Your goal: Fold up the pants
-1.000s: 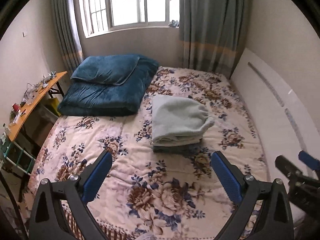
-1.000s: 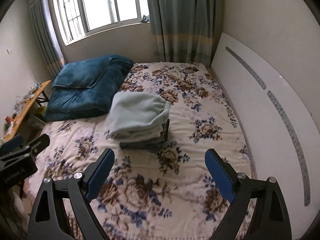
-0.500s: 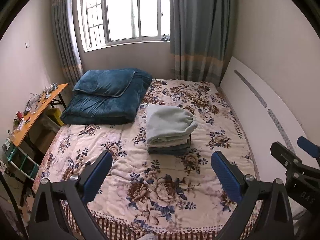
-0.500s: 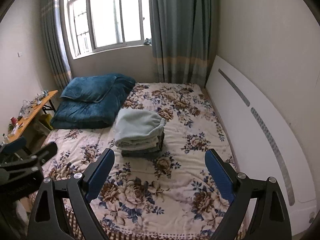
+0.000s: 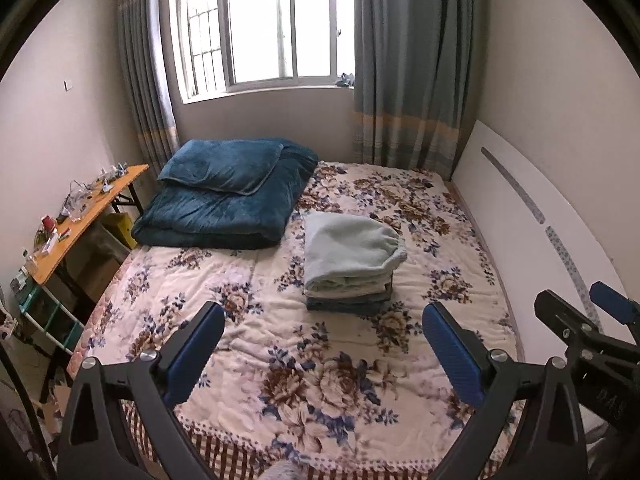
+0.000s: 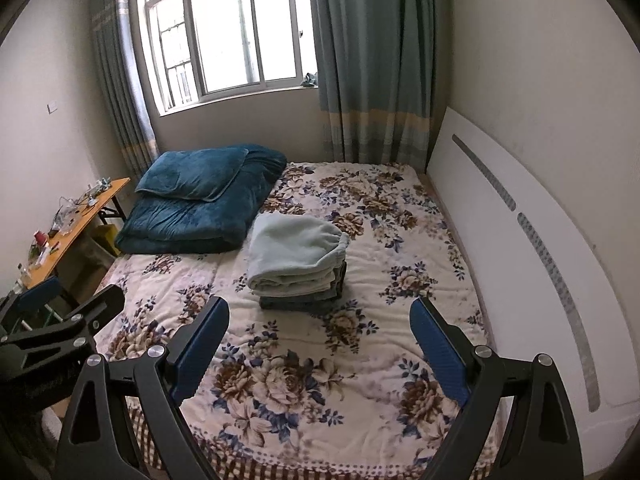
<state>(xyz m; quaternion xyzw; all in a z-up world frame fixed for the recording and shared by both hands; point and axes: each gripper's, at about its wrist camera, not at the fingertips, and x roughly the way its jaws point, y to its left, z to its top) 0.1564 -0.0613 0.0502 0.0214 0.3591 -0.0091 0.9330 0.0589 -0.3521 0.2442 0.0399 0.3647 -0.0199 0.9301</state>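
Both grippers hang over the foot end of the bed, well short of any cloth. Left gripper (image 5: pixel 324 354) has its blue pads spread wide, nothing between them. Right gripper (image 6: pixel 318 350) same: jaws wide apart, empty. Each shows in the other's view at the side edge, so the two sit close beside each other at about the same height.

Below them, floral bedspread (image 5: pixel 320 392), bare in the near half.

Mid-bed: the folded pants (image 5: pixel 352 256), pale green, top piece of a small stack (image 6: pixel 300 300) with darker folded items under it. The stack lies straight ahead of both grippers and well apart from them. In the left view it sits slightly right of centre, in the right view slightly left of centre, so it lies roughly between the two, neither arm clearly nearer. Long axis runs roughly toward the window; gathered waistband end faces the white headboard (image 6: pixel 520 240) side.

Judgement: pants look already folded and stacked; task seems finished or nearly so. Any further reach means going forward and down.

Further back: folded teal quilt (image 5: pixel 224 196) with pillow on top, left of the stack. Orange side table (image 5: pixel 80 216) far left. Window (image 5: pixel 264 28) and curtains at the back wall.
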